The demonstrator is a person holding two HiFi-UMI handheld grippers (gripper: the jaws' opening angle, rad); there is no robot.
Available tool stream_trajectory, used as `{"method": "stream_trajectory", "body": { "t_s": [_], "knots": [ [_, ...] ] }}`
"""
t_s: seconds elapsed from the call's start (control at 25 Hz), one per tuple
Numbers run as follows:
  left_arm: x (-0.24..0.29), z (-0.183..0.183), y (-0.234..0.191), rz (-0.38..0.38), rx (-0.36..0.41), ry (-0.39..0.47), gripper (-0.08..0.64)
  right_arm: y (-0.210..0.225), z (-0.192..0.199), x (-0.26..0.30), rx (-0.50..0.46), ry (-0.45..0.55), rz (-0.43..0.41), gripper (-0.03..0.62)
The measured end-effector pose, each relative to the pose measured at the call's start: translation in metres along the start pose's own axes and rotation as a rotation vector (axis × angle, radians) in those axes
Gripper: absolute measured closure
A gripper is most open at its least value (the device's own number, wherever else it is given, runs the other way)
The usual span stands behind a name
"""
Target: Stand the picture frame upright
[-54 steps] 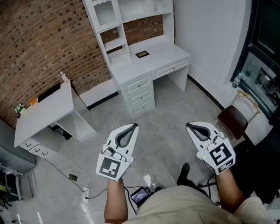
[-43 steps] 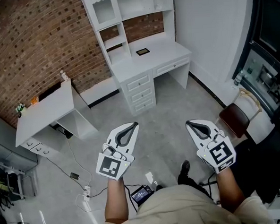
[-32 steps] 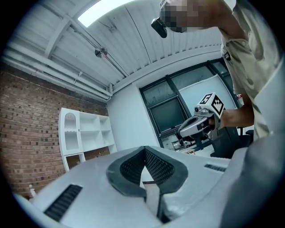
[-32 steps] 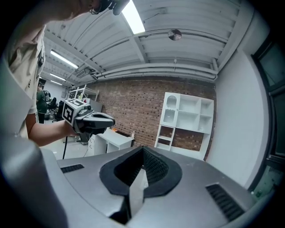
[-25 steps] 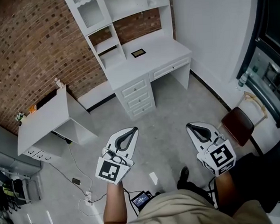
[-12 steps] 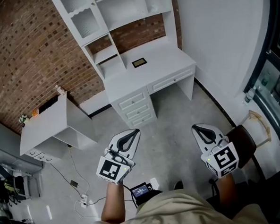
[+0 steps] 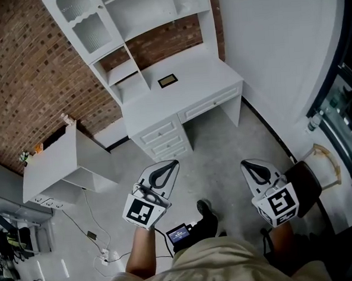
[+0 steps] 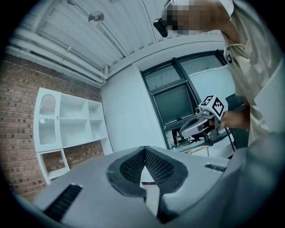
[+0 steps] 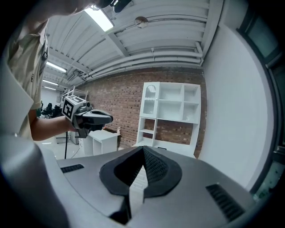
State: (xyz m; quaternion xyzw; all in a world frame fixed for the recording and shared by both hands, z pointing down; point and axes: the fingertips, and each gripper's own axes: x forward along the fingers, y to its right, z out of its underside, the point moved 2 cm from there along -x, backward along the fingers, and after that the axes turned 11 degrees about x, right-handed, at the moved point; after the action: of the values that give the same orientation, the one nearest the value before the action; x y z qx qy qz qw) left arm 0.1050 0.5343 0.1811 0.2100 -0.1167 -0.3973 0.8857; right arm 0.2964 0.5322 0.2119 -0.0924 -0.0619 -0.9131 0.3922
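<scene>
The picture frame point(image 7: 167, 80), small and dark, lies flat on the top of the white desk point(image 7: 202, 88) far ahead against the brick wall. Both grippers hang over the grey floor, well short of the desk. My left gripper point(image 7: 174, 162) is shut with nothing in it, its pads meeting at the tip in the left gripper view point(image 8: 144, 149). My right gripper point(image 7: 244, 162) is also shut and empty, which the right gripper view point(image 9: 143, 148) confirms. Each gripper shows in the other's view: the right gripper point(image 8: 200, 123) and the left gripper point(image 9: 89, 116).
A white hutch with shelves point(image 7: 127, 15) rises from the desk, with drawers point(image 7: 161, 141) below. A low white side table point(image 7: 52, 162) stands at left. A brown chair point(image 7: 306, 179) is close at right. Cables and a power strip point(image 7: 102, 252) lie on the floor.
The person has walked toward the desk, which now looks nearer and larger. Both grippers travelled forward with them, still shut. A shoe has stepped into view between the grippers.
</scene>
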Motion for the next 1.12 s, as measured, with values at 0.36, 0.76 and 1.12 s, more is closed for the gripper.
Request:
{"method": "stream_trajectory", "body": {
  "t_s": [0.36, 0.76, 1.12],
  "knots": [
    [0.094, 0.063, -0.083, 0.026, -0.043, 0.035, 0.554, 0.072, -0.018, 0.104, -0.013, -0.05, 0.039, 0.589],
    [0.164, 0.121, -0.213, 0.005, -0.057, 0.076, 0.554, 0.121, -0.063, 0.239, -0.059, -0.064, 0.055, 0.589],
    [0.201, 0.163, -0.279, -0.047, -0.098, 0.03, 0.554, 0.162, -0.077, 0.337, -0.064, -0.092, -0.023, 0.589]
  ]
}}
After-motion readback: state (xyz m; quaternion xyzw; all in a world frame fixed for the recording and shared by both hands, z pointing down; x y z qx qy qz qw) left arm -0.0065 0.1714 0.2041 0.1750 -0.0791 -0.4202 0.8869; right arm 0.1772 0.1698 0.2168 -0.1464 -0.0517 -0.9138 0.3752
